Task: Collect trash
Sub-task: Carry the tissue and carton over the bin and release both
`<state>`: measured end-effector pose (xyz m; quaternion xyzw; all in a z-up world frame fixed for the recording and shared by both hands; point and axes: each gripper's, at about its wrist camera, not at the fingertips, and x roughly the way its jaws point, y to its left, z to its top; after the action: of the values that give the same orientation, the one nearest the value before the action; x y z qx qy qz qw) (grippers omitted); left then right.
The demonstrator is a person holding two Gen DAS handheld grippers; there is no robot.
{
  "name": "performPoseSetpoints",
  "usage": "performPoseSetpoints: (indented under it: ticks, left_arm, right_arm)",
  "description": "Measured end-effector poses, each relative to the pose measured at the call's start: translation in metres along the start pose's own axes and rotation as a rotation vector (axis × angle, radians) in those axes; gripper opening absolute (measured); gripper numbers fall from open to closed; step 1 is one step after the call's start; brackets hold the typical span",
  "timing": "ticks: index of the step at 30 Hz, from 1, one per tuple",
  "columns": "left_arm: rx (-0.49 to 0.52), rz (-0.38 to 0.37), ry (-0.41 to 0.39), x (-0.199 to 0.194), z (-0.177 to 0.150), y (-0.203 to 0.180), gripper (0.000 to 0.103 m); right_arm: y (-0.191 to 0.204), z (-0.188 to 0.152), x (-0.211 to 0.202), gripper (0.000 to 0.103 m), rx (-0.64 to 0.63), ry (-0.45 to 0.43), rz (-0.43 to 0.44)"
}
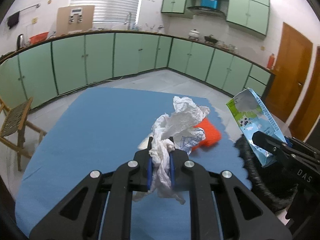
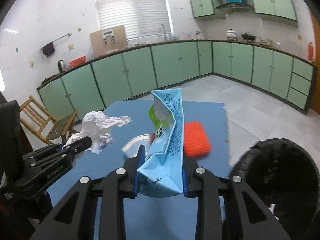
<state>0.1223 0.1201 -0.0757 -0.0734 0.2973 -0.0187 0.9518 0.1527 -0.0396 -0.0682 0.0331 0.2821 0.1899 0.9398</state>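
The left gripper point(image 1: 161, 148) pinches crumpled tissue point(image 1: 180, 120), the right gripper point(image 2: 162, 160) clamps a flattened milk carton point(image 2: 168, 132) — keep both squeezed until over the black bin point(image 2: 280, 170).

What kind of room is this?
Most likely a home kitchen: green cabinets run under a long counter, a tap stands by the window, and a kettle sits on the counter.

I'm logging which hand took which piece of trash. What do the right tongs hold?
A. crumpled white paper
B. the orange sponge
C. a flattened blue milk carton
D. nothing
C: the right tongs are clamped on the flattened blue milk carton, while the crumpled white paper sits in the left tongs.
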Motion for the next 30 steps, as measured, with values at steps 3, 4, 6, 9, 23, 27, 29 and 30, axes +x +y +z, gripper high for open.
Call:
performPoseSetpoints:
  ticks: [3, 4, 6, 9, 23, 27, 29, 30]
  left_arm:
    - [0.029, -0.037, -0.003, 0.002, 0.000, -0.027, 0.012]
    - [0.036, -0.046, -0.002, 0.003, -0.001, -0.033, 0.012]
    - [0.055, -0.071, -0.001, 0.005, -0.003, -0.052, 0.012]
    - [0.083, -0.103, 0.001, 0.009, -0.006, -0.079, 0.012]
    - [0.202, -0.244, 0.021, 0.042, -0.028, -0.193, 0.012]
    - [0.232, -0.280, 0.045, 0.060, -0.035, -0.221, 0.012]
    - [0.243, -0.290, 0.057, 0.067, -0.038, -0.234, 0.012]
    - [0.253, -0.296, 0.063, 0.073, -0.041, -0.242, 0.012]
  right_arm:
    - [-0.016, -0.002, -0.015, 0.030, 0.015, -0.015, -0.034]
    - [-0.022, -0.003, -0.021, 0.030, 0.019, -0.018, -0.045]
    - [-0.040, -0.007, -0.034, 0.030, 0.033, -0.029, -0.077]
    - [-0.061, -0.012, -0.050, 0.030, 0.057, -0.041, -0.120]
    - [-0.162, -0.043, -0.104, 0.030, 0.168, -0.058, -0.312]
    - [-0.188, -0.058, -0.107, 0.030, 0.201, -0.034, -0.343]
    - [-0.197, -0.064, -0.104, 0.030, 0.210, -0.018, -0.357]
    - [-0.202, -0.067, -0.103, 0.030, 0.216, -0.011, -0.362]
